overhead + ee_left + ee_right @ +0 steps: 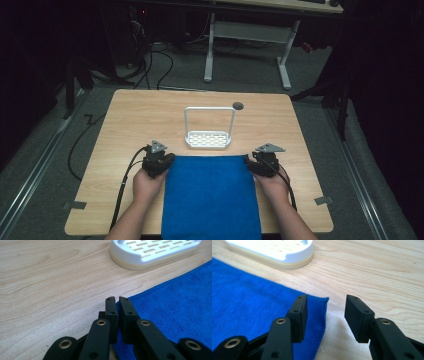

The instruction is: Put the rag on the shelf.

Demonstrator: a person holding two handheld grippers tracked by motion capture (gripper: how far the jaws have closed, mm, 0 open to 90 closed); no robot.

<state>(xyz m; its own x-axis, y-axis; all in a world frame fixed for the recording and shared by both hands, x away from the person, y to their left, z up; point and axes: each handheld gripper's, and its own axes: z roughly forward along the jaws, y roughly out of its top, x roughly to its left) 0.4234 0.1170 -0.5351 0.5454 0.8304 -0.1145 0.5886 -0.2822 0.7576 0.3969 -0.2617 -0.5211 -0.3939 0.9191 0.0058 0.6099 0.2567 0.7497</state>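
Pinching the blue towel's (211,197) far corner, your left tongs (116,300) are clenched to lift it; your right tongs (325,306) straddle the opposite corner, released.

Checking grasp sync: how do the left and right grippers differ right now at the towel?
The left gripper has its jaws shut on the blue towel's far left corner; the right gripper stands open, one jaw over the far right corner, the other over bare table. Both sit at the towel's far edge, pointing toward the white rack.
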